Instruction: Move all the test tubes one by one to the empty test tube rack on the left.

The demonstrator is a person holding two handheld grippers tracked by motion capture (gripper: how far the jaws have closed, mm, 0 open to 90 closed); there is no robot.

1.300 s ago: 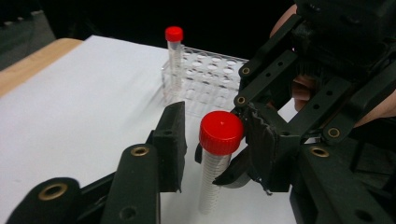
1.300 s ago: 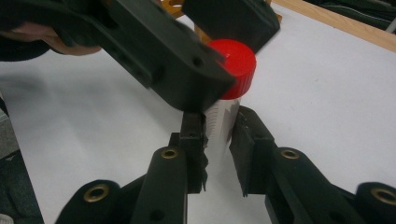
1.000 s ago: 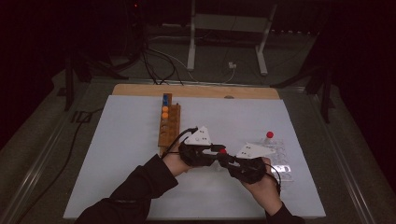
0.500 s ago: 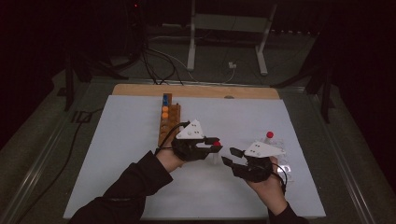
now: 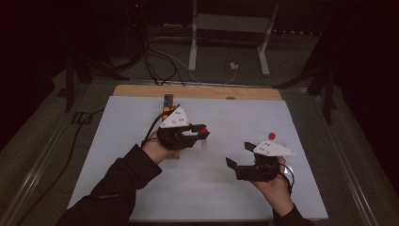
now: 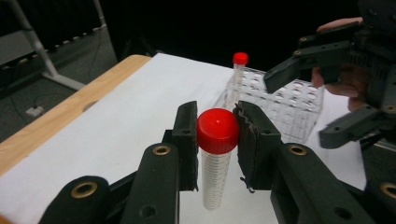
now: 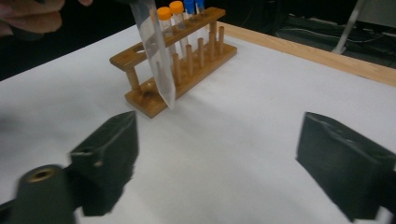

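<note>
Now right gripper [image 5: 237, 155] jaws opened, left gripper [image 5: 203, 133] carrying red-capped tube [image 6: 216, 154] away

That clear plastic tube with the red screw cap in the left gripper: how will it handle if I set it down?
The clear red-capped tube looks rigid and, seemingly empty, probably light. Its smooth round wall may slip, since the left gripper pinches it just at the cap. Tall, with a tapered tip, it would likely topple and roll outside the wooden rack.
</note>
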